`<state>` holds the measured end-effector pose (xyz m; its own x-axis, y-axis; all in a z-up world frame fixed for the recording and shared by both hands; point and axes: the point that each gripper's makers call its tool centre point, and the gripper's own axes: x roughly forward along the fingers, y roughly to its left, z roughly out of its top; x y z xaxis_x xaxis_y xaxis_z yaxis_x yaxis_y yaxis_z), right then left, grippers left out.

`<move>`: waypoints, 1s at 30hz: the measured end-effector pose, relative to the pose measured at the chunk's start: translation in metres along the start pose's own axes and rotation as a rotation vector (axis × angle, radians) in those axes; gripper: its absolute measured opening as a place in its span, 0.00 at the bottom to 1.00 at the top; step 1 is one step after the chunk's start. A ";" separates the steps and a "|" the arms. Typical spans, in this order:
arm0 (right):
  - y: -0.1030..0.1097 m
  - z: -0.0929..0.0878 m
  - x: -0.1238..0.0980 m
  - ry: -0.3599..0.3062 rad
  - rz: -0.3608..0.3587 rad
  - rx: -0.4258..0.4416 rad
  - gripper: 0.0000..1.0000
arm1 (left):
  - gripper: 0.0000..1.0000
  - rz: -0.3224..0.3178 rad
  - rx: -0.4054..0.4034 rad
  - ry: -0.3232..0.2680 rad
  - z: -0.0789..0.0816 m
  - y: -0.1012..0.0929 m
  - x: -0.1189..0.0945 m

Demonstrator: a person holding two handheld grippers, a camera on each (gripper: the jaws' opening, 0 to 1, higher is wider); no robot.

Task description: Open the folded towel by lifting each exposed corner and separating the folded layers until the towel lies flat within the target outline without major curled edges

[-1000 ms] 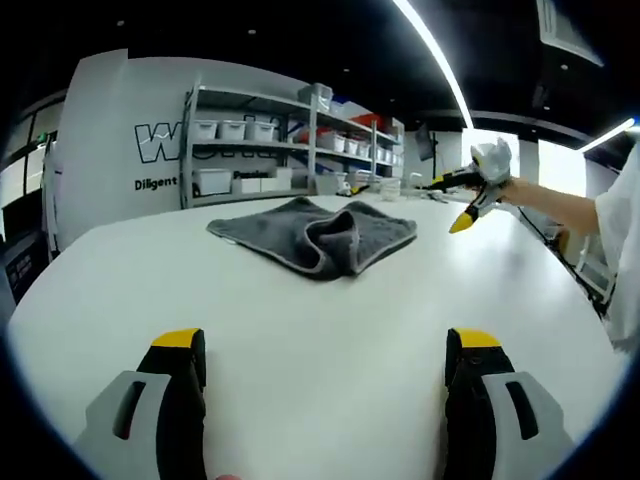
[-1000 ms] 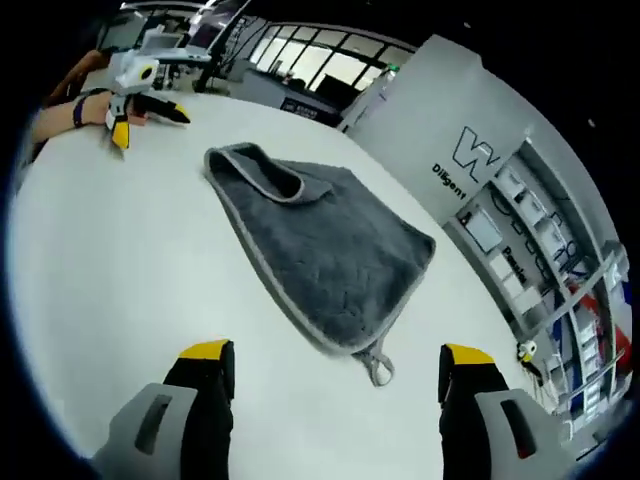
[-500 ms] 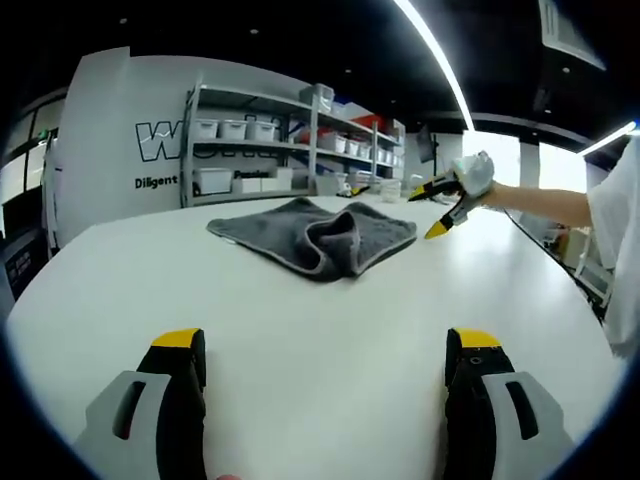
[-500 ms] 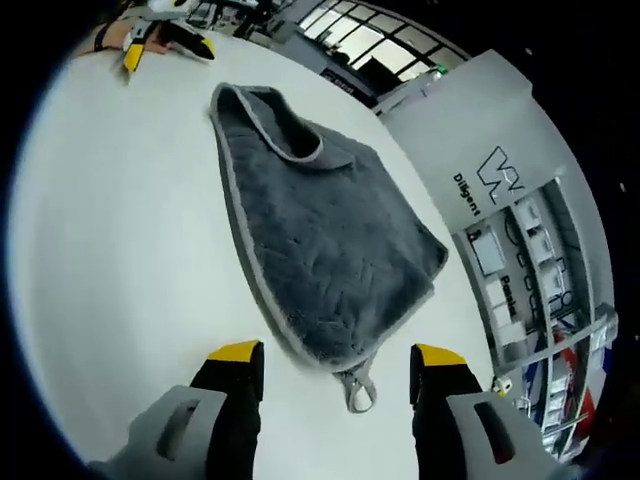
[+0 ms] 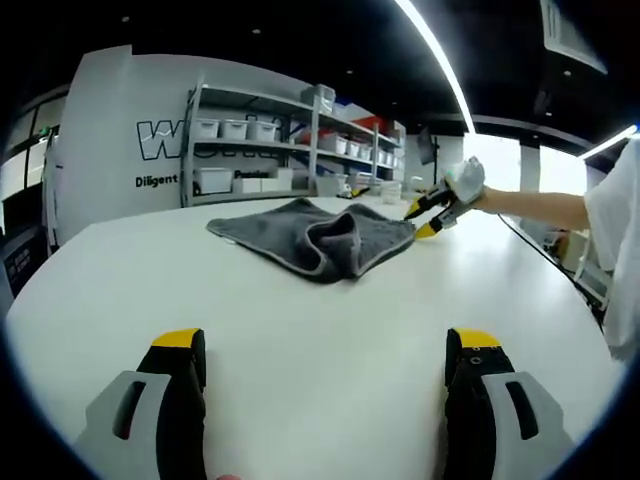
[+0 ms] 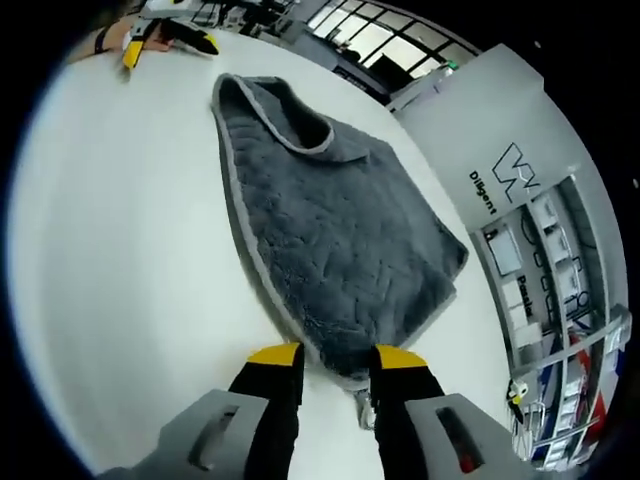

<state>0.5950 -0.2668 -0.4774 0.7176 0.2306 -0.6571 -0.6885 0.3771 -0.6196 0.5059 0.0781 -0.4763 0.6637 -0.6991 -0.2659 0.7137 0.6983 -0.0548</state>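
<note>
A dark grey folded towel (image 5: 315,235) lies on the white table (image 5: 300,330), its near edge bulging up in a fold. In the right gripper view the towel (image 6: 330,240) stretches away from me, and its near corner lies between the jaws. My right gripper (image 6: 337,358) is narrowed around that corner, with a gap still showing between the fingertips. In the left gripper view the right gripper (image 5: 420,222) sits at the towel's right corner. My left gripper (image 5: 325,345) is wide open low over the table, well short of the towel, holding nothing.
Metal shelves with bins (image 5: 290,140) stand behind the table beside a white wall panel with lettering. A person's arm (image 5: 540,205) reaches in from the right. The left gripper (image 6: 165,35) and a hand rest at the far table end in the right gripper view.
The right gripper has moved down to the towel's corner and its jaws have narrowed a lot around it. The left gripper has stayed still and open.
</note>
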 end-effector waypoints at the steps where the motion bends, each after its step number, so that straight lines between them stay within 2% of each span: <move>1: 0.000 0.001 -0.001 -0.001 0.000 -0.002 0.12 | 0.99 0.000 0.000 0.000 0.000 0.000 0.000; 5: -0.001 0.005 -0.007 -0.018 -0.004 -0.018 0.05 | 0.99 0.000 -0.002 0.000 -0.001 -0.001 -0.001; 10: -0.008 0.013 -0.021 -0.051 -0.044 -0.024 0.03 | 0.98 0.001 0.001 0.001 -0.001 -0.002 -0.002; 19: -0.020 0.045 -0.067 -0.156 -0.146 -0.036 0.02 | 0.98 0.004 0.004 0.005 -0.002 -0.001 -0.002; 25: -0.023 0.069 -0.106 -0.238 -0.214 -0.044 0.02 | 0.98 0.005 0.005 0.006 -0.003 -0.001 -0.003; 30: -0.021 0.078 -0.137 -0.282 -0.251 -0.044 0.02 | 0.98 0.005 0.005 0.007 -0.004 -0.002 -0.004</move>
<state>0.5191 -0.2358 -0.3408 0.8609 0.3759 -0.3429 -0.4874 0.4159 -0.7678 0.5014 0.0801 -0.4790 0.6660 -0.6944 -0.2725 0.7114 0.7012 -0.0483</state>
